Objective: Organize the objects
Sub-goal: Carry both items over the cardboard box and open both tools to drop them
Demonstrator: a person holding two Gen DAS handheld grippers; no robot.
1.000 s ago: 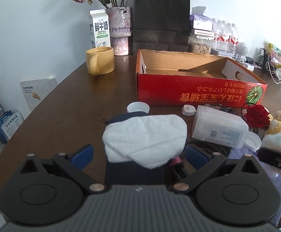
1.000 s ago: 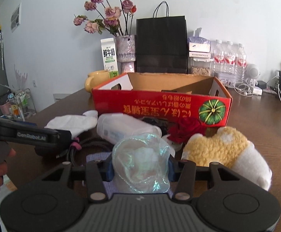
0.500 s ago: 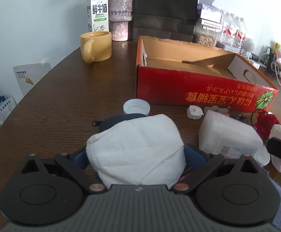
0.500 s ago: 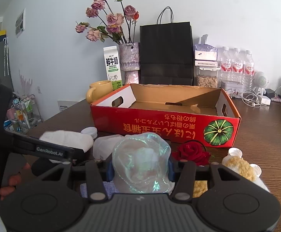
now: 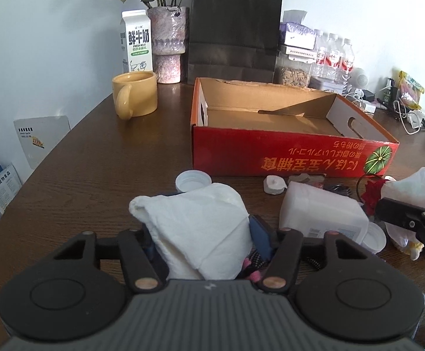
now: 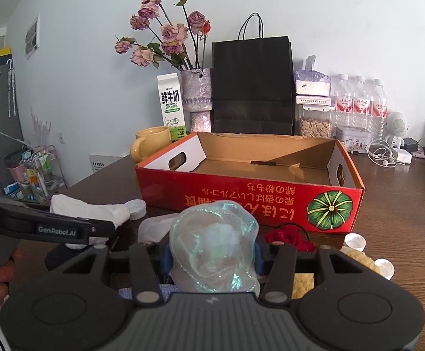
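Between the left tool's (image 5: 205,244) jaws, white cloth (image 5: 200,234).

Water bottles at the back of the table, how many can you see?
3, standing side by side behind the red box's right end, beside the seed jar: left bottle, middle bottle, right bottle. More may be hidden behind them.

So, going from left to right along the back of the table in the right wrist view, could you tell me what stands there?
Yellow mug → milk carton → flower vase → black paper bag → water bottles → small white fan.
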